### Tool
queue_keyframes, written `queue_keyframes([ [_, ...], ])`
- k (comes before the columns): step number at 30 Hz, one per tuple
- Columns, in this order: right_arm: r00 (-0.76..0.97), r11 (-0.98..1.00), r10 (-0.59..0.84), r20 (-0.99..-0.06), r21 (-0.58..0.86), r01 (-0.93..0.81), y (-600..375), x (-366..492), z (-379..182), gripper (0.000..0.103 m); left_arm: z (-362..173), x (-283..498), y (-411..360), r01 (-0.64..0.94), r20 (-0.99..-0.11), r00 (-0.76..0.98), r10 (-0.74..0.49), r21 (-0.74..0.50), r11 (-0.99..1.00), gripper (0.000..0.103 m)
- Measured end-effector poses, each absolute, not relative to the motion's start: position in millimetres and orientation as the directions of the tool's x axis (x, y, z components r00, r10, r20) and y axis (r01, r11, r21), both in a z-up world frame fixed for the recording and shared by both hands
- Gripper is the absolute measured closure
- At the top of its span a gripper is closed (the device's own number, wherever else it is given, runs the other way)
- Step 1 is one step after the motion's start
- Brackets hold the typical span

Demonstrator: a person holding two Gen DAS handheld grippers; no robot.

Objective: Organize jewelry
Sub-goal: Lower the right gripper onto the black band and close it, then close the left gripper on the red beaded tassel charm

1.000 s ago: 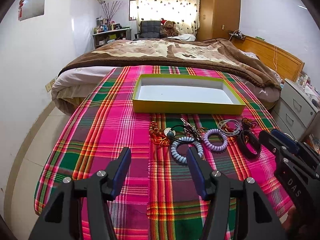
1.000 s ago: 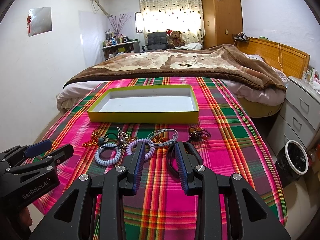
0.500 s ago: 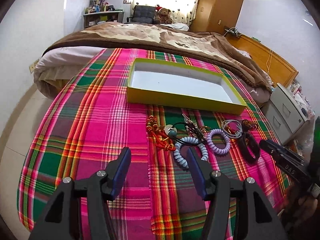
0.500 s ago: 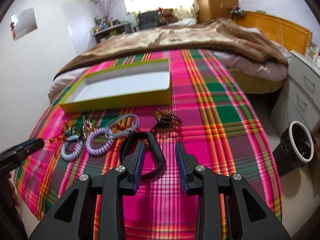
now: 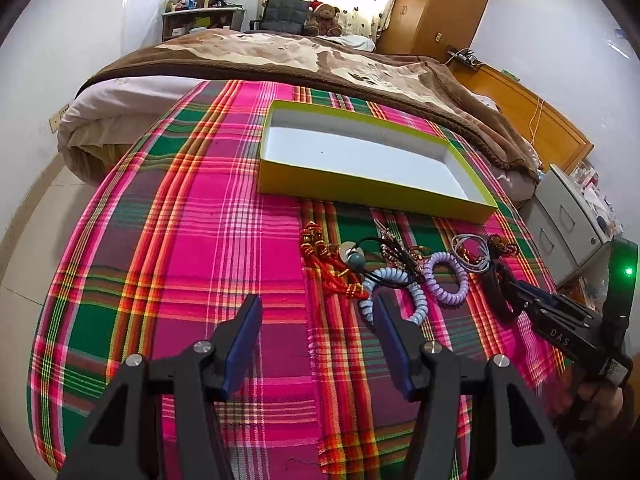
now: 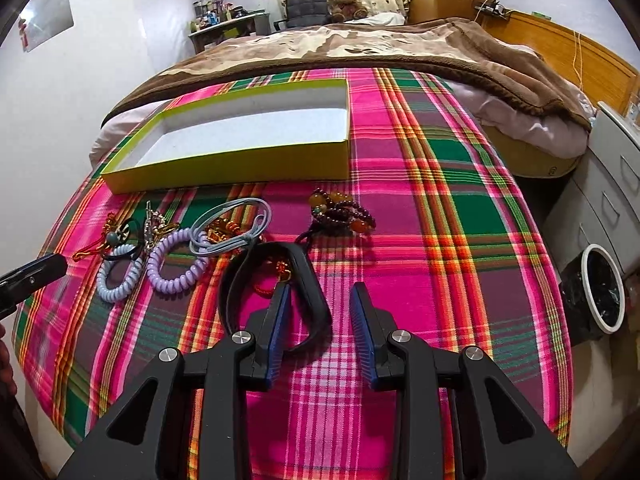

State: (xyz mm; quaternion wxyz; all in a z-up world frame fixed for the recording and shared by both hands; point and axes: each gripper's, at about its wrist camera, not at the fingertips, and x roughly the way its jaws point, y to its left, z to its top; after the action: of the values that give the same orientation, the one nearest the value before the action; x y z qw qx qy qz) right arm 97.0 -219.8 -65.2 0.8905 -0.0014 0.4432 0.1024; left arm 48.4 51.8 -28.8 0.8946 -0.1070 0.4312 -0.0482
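Nothing is boxed yet: my yellow tray (image 6: 224,168) sits empty mid-cloth, all the jewelry (image 6: 176,240) lies along its near side, and my right gripper (image 6: 320,320), spread open, straddles the black band (image 6: 312,284) while the left gripper (image 5: 316,336) hangs open.

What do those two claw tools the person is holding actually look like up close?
Both are matte black plastic with triangular cut-outs and silver round bolts. Each claw, left and right, has two flat fingers lined with ribbed blue pads. Seen from the side, the right tool bears white "DAS" lettering and a glowing green light. No cables show.
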Motion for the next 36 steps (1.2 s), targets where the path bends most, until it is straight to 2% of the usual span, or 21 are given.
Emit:
queue_keyframes([
  [2,0.589,0.976,0.201,-0.783,0.107,-0.191,-221,97,-64,0.086,-29,50,53,0.004,-0.761,0.617,-0.201,-0.252,0.968,0.044],
  [4,0.594,0.976,0.202,-0.779,0.111,-0.187,-222,96,-64,0.090,-29,50,51,0.012,-0.762,0.616,-0.201,-0.246,0.969,0.044],
  [11,0.631,0.975,0.224,-0.743,0.162,-0.154,-238,89,-50,0.090,-30,60,51,0.025,-0.770,0.592,-0.239,-0.279,0.960,0.044],
  [18,0.664,0.974,0.226,-0.712,0.184,-0.134,-252,81,-34,0.090,-28,76,62,-0.018,-0.783,0.600,-0.164,-0.219,0.976,0.044],
  [26,0.675,0.967,0.251,-0.694,0.208,-0.146,-250,83,-24,0.090,-35,102,64,-0.014,-0.805,0.570,-0.167,-0.212,0.977,0.044],
  [36,0.669,0.962,0.271,-0.692,0.212,-0.170,-240,89,-22,0.090,-48,114,44,0.020,-0.836,0.543,-0.082,-0.084,0.996,0.057],
])
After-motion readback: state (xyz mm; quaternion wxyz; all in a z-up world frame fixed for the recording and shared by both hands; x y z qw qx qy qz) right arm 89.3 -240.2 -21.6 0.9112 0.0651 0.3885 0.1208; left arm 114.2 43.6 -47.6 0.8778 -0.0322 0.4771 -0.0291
